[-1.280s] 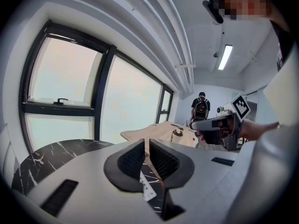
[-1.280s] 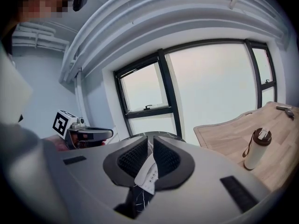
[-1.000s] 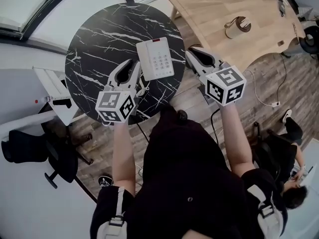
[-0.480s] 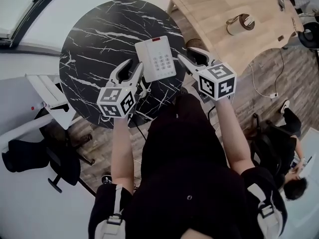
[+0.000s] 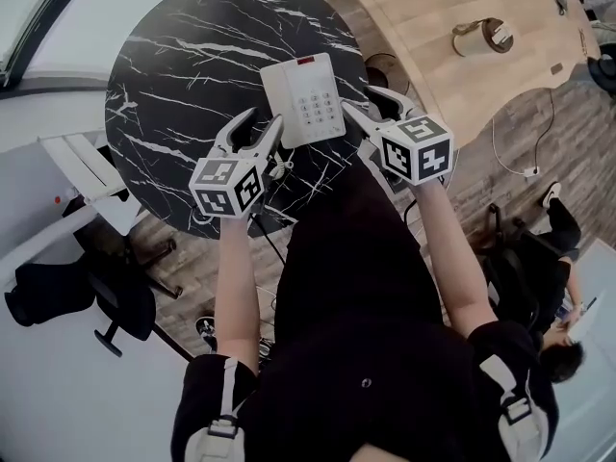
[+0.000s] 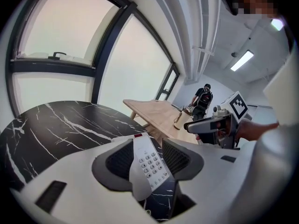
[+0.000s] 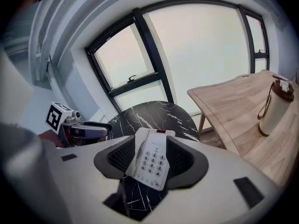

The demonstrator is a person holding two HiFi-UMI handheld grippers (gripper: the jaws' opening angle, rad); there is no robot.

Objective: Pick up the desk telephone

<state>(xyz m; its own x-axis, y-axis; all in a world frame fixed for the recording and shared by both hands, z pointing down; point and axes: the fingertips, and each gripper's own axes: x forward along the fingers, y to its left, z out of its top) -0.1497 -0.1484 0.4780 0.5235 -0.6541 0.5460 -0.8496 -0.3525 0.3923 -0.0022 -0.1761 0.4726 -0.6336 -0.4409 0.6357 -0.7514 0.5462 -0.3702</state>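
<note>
Near the round table's (image 5: 164, 85) person-side edge, flanking the flat-lying desk telephone (image 5: 303, 99) with left gripper (image 5: 258, 129) and right gripper (image 5: 365, 105), both half open, jaws just widened, gripping nothing. Risks tipping it off that edge through an uneven squeeze, or snagging its cord (image 5: 280, 168).

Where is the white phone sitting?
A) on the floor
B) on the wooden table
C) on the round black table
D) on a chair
C: the white phone lies flat on the round black table, and the wooden table stands apart, beside it.
</note>
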